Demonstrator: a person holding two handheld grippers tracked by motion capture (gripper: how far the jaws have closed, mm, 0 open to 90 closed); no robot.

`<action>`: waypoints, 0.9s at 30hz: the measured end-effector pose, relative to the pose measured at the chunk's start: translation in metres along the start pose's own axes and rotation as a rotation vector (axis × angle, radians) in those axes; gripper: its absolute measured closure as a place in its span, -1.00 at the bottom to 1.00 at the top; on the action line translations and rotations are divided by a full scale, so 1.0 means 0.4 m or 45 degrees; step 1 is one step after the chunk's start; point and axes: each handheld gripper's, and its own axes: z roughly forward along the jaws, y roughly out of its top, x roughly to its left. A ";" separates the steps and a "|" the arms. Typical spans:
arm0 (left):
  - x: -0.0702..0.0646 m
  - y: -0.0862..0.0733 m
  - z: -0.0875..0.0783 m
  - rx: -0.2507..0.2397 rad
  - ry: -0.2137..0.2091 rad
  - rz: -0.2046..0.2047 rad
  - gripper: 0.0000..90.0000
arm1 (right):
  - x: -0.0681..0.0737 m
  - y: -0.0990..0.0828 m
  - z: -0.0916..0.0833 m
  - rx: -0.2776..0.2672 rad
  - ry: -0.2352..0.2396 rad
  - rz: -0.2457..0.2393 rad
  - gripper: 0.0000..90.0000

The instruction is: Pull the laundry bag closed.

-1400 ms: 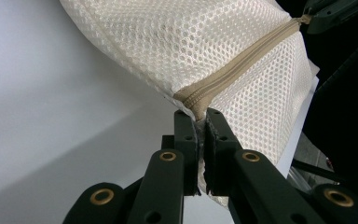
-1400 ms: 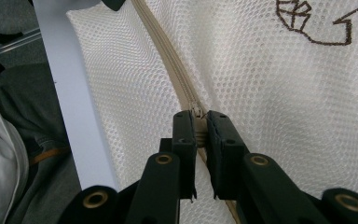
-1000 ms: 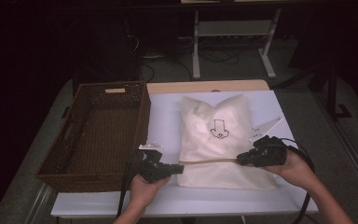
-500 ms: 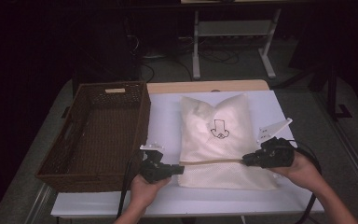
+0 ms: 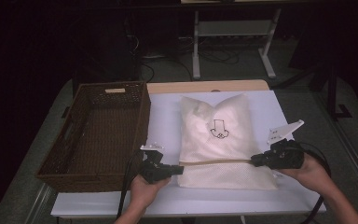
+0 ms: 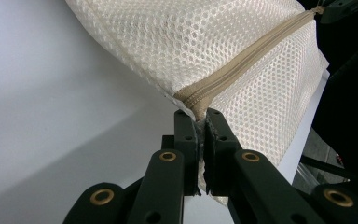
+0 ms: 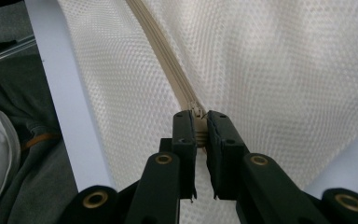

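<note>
A cream mesh bag lies at centre frame, printed with a small black drawing, no readable words. The left gripper clamps its zipper end; the right gripper pinches the zipper pull.

cream mesh zip bag, flat

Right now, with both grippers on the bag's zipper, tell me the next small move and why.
Probably keep drawing the right gripper along the zipper, away from the left gripper. The left pinches the zipper's end and the right pinches the slider on the mesh bag.
</note>
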 end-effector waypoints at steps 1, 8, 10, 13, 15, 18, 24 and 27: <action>0.000 0.000 0.000 0.000 0.001 -0.002 0.90 | -0.002 -0.005 -0.001 0.001 -0.003 0.007 0.81; -0.001 -0.003 0.001 0.013 0.019 0.007 0.90 | -0.022 -0.036 -0.008 -0.003 -0.022 0.038 0.81; 0.000 -0.007 0.003 0.016 0.023 0.008 0.90 | -0.028 -0.048 -0.010 -0.002 -0.028 0.048 0.81; 0.000 -0.013 0.005 0.020 0.024 0.007 0.90 | -0.036 -0.068 -0.012 -0.001 -0.031 0.072 0.81; -0.001 -0.016 0.007 0.020 0.021 0.001 0.90 | -0.042 -0.084 -0.014 0.005 -0.047 0.088 0.81; -0.003 -0.017 0.009 0.019 0.020 0.002 0.90 | -0.053 -0.112 -0.018 0.010 -0.056 0.120 0.81; -0.009 -0.022 0.023 0.028 -0.013 0.013 0.89 | -0.077 -0.163 -0.022 -0.008 -0.066 0.194 0.81; -0.010 -0.024 0.024 0.025 -0.007 0.020 0.89 | -0.081 -0.177 -0.012 -0.015 -0.065 0.216 0.81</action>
